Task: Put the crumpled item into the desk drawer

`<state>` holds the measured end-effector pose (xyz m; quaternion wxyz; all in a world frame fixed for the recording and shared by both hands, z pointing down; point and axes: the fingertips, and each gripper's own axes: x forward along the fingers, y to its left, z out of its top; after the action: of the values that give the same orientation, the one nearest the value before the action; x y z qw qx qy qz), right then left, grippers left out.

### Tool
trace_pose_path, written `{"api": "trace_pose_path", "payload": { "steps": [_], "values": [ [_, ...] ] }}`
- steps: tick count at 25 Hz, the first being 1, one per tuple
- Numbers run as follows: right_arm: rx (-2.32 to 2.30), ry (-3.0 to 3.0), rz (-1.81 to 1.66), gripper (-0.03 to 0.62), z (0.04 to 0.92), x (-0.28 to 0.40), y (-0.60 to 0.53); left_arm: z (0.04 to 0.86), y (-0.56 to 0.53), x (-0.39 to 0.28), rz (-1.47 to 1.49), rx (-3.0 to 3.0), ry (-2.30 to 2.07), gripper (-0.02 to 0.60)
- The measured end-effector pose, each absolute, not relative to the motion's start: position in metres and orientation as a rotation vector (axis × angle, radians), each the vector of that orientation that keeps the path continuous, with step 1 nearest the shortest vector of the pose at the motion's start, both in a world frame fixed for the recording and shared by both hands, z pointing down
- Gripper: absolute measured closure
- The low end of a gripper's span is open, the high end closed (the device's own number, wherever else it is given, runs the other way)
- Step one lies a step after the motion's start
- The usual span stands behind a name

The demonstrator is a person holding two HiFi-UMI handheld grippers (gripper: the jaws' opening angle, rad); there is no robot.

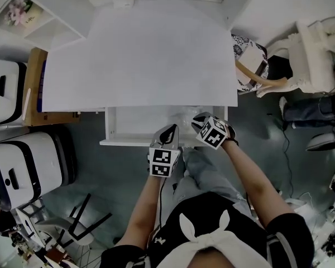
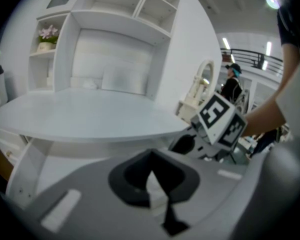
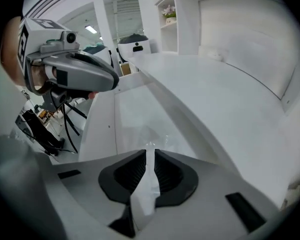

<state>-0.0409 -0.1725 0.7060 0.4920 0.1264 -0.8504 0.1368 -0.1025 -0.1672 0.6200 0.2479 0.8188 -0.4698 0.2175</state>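
Observation:
The crumpled item point(image 1: 183, 118) is a wad of clear plastic lying on the floor of the open white drawer point(image 1: 134, 142), under the front edge of the white desk point(image 1: 139, 54). In the right gripper view the wad point(image 3: 153, 134) lies just past the tips of my right gripper point(image 3: 150, 153). Its jaws stand a narrow slit apart and do not press on the plastic. My right gripper point(image 1: 204, 121) reaches into the drawer's right part. My left gripper point(image 1: 168, 134) hovers at the drawer's front rail, shut and empty point(image 2: 151, 176).
Two white machines point(image 1: 5, 91) point(image 1: 28, 166) and a cardboard box point(image 1: 36, 88) stand left of the desk. A black folding frame point(image 1: 81, 216) lies on the floor at lower left. A patterned bag point(image 1: 250, 57), a white chair and a person's legs point(image 1: 310, 111) are on the right.

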Motion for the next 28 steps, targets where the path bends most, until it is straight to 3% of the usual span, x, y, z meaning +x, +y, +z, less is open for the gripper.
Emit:
{"api": "trace_pose_path", "payload": {
  "steps": [11, 28],
  "values": [
    [0.396, -2.21, 0.345, 0.585, 0.647, -0.04, -0.161, 0.605, -0.162, -0.095, 0.567, 2.251, -1.304, 0.58],
    [0.605, -2.496, 0.335, 0.586, 0.572, -0.04, -0.13, 0.569, -0.14, -0.082, 0.501, 2.307, -1.333, 0.58]
  ]
}}
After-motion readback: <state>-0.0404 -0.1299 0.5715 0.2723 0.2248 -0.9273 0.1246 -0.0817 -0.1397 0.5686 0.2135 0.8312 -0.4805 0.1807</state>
